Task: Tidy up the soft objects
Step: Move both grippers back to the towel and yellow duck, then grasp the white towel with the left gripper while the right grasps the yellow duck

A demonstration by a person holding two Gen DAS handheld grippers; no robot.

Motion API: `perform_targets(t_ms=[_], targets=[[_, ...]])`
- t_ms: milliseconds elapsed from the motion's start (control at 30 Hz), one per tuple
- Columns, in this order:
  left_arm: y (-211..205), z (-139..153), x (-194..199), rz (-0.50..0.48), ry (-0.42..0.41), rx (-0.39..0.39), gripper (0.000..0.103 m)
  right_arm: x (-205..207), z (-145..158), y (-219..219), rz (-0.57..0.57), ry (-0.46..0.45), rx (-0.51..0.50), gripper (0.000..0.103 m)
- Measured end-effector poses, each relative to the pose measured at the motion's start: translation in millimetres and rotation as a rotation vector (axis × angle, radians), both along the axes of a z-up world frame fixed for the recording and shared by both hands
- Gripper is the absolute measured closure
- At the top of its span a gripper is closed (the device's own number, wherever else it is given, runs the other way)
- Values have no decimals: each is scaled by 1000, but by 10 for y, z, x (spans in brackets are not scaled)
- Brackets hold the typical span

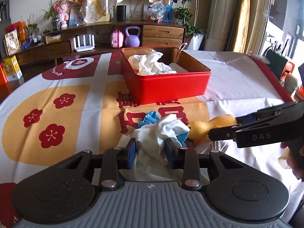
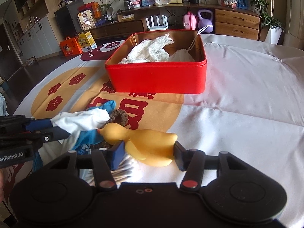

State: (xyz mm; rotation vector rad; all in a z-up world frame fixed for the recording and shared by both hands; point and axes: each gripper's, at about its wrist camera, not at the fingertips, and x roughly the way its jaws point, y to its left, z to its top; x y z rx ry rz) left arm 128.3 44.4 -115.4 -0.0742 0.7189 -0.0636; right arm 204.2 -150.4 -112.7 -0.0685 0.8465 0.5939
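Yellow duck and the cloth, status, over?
Right gripper shut on yellow duck. Left gripper shut on white cloth. Red tin ahead, open, path clear.

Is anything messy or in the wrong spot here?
Yes. Cotton swabs lie loose on the tablecloth beside the duck, like they spilled. The white cloth in the red tin is bunched up, not folded.
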Motion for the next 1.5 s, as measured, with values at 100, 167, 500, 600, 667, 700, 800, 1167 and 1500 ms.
perform_targets(t_ms=[100, 167, 500, 600, 667, 700, 800, 1167, 1500], targets=[[24, 52, -44, -3, -11, -33, 84, -40, 9, -22, -5, -5, 5, 58], [28, 80, -70, -9, -13, -43, 90, -70, 17, -29, -6, -14, 5, 61], [-19, 249, -164, -31, -52, -42, 97, -195, 166, -214, -56, -56, 16, 76], [-33, 352, -204, -42, -72, -57, 97, -241, 212, -278, -67, -65, 28, 76], [-41, 428, -234, -47, -89, -59, 97, -274, 254, -316, -72, -75, 36, 76], [-40, 466, -245, -49, -97, -63, 97, -292, 279, -332, -74, -81, 38, 76], [-26, 603, -264, -51, -124, -82, 97, -341, 368, -393, -82, -98, 54, 76], [62, 978, -184, -47, -141, -183, 97, -440, 732, -514, -82, -131, 83, 76], [44, 1238, 52, -44, -154, -176, 97, -310, 1000, -536, -112, -149, 81, 75]])
